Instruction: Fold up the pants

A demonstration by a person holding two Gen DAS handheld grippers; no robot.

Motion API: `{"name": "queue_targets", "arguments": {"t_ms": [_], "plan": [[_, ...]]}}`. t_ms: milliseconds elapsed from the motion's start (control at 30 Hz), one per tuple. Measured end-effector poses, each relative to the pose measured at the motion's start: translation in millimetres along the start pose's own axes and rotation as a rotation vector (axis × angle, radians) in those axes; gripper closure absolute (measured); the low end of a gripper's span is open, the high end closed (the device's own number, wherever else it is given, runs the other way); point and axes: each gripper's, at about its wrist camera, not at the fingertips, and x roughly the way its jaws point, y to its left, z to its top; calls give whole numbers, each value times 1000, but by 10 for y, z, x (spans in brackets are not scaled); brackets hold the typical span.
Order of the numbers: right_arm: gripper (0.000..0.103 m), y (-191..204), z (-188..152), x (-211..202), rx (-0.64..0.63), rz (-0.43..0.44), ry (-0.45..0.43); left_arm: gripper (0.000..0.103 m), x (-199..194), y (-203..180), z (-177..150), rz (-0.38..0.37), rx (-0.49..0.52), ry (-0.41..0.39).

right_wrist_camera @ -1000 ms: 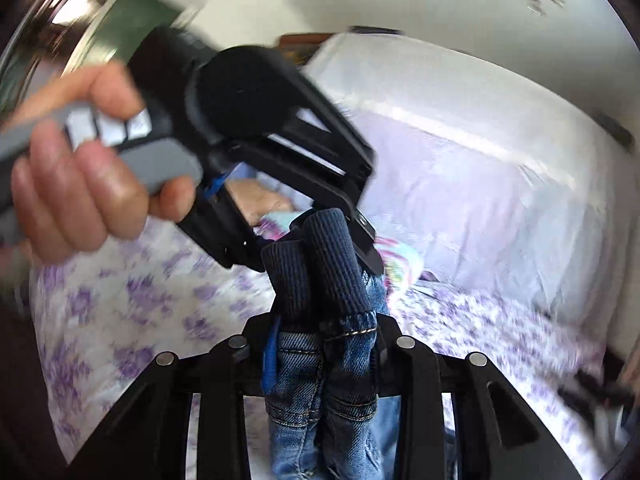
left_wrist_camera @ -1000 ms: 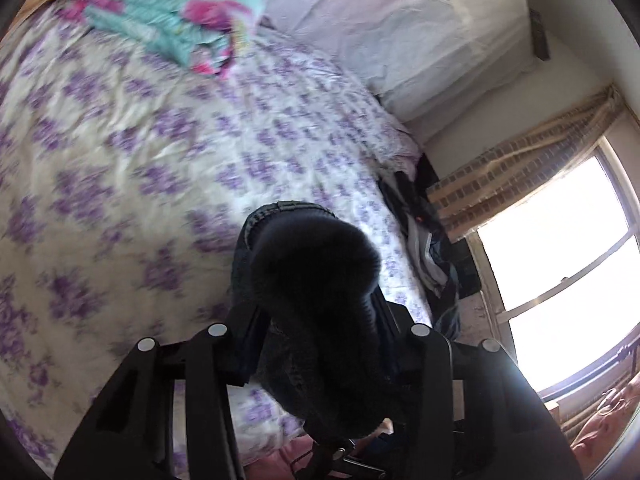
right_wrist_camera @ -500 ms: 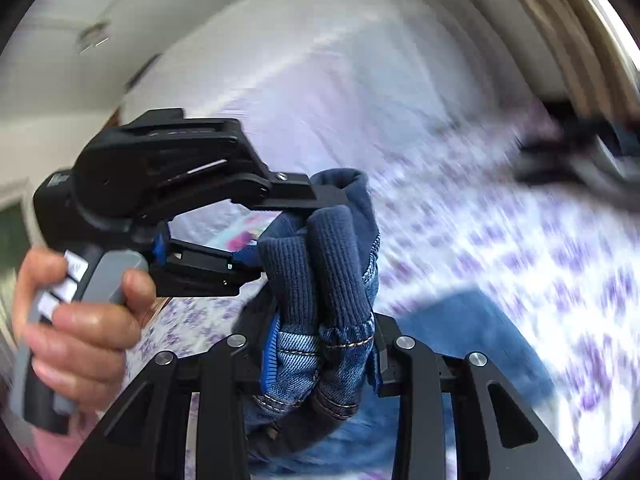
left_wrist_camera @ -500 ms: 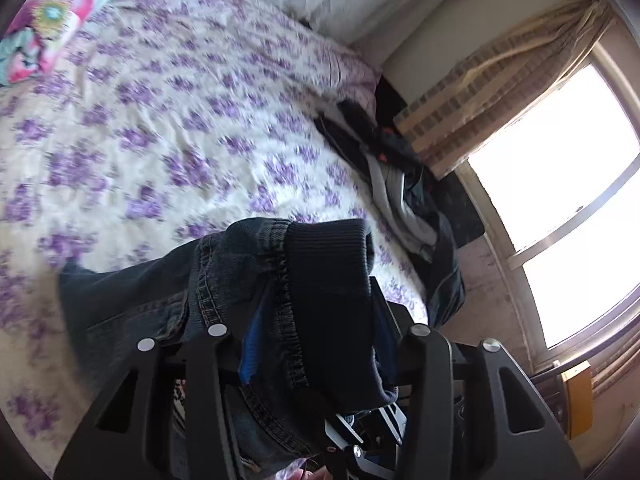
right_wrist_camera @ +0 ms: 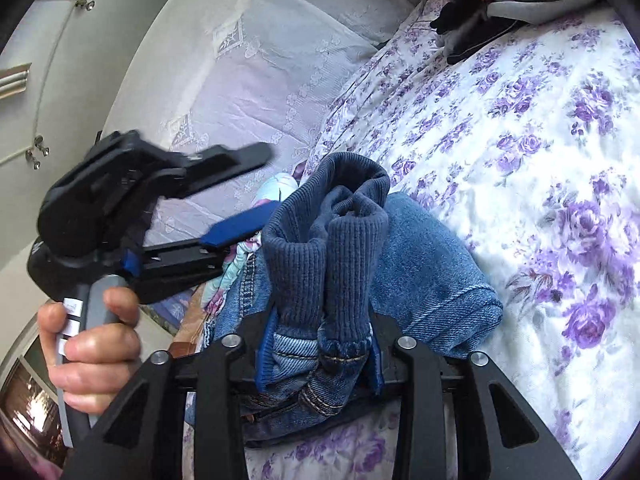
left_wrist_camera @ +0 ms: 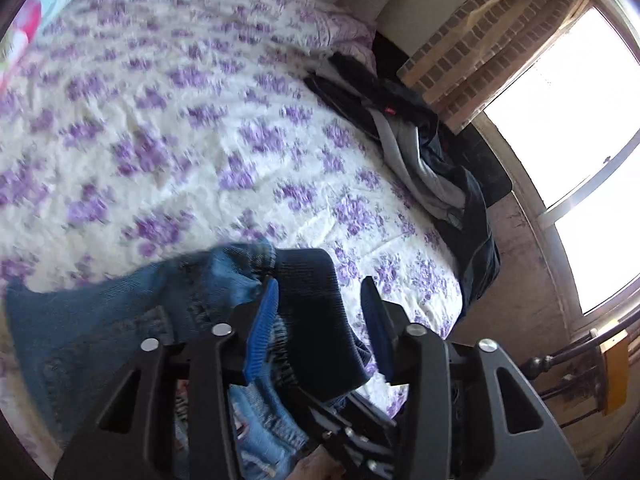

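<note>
The pants are blue jeans point(left_wrist_camera: 100, 332) with dark ribbed knit cuffs point(right_wrist_camera: 332, 240), lying on the bed with the purple-flowered sheet point(left_wrist_camera: 160, 120). My right gripper point(right_wrist_camera: 316, 356) is shut on the bunched cuffs and denim, low over the bed. My left gripper point(left_wrist_camera: 320, 320) is open; a knit cuff point(left_wrist_camera: 312, 312) lies loose between its blue pads. In the right wrist view the left gripper point(right_wrist_camera: 244, 192) shows with its fingers spread, held by a hand point(right_wrist_camera: 88, 340), just left of the cuffs.
A heap of dark and grey clothes point(left_wrist_camera: 420, 152) lies at the bed's far right edge by the window point(left_wrist_camera: 580, 120). A folded floral blanket point(left_wrist_camera: 28, 28) sits at the far left. White pillows point(right_wrist_camera: 260, 80) line the headboard. A wooden chair point(left_wrist_camera: 592, 368) stands beside the bed.
The jeans came down from mid-air onto the bed. My left gripper opened and let go of the cuff. My right gripper stayed shut on the cuffs.
</note>
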Motion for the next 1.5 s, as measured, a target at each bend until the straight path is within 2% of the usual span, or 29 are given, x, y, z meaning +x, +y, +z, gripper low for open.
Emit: {"name": "queue_targets", "arguments": {"t_ms": [33,67,133,167,233,333,467,533,633,700,800,867,933,1033,1100,1200,1300,1400,1500], "plan": [[58,7,30,-6,-11,-6,9,32,-153,-9,-13,33,26,-43],[52,11,60,-27,-22,-15,16,27,-269,-6,-9,63,39,-84],[44,49,135,-113,-53,-38,20,22,-616,51,-75,169,73,-203],[43,97,163,-211,-91,-67,5,21,-805,103,-142,231,91,-260],[43,183,199,-376,-158,-126,-32,19,-1026,231,-256,311,91,-317],[42,377,314,-534,-256,-174,-102,19,-1119,427,-432,353,88,-320],[52,679,312,-446,-407,-190,-78,19,-1044,602,-750,344,93,-283],[53,751,296,-408,-419,-142,-30,19,-1057,635,-894,352,90,-291],[52,884,106,-332,-438,70,152,19,-1145,742,-1097,391,77,-317],[52,1027,-99,-232,-514,149,265,19,-1215,861,-1172,405,47,-318],[53,1243,-570,-14,-670,171,414,19,-1242,1023,-1212,374,-9,-307],[55,1299,-754,100,-712,157,444,19,-1235,1066,-1174,329,-12,-301],[57,1299,-855,221,-688,149,474,19,-1181,1087,-1026,286,16,-274],[57,1322,-951,293,-706,87,452,19,-1040,1078,-818,234,82,-210],[57,1354,-1052,316,-751,24,408,19,-894,1046,-693,203,148,-166],[57,1379,-1163,360,-757,-16,361,19,-675,1028,-592,161,209,-105],[57,1400,-1192,377,-751,-53,304,19,-544,1000,-591,152,236,-94],[56,1423,-1187,418,-729,-88,298,19,-509,969,-628,181,284,-99],[56,1454,-1159,487,-659,-118,281,19,-532,1000,-636,161,286,-88]]}}
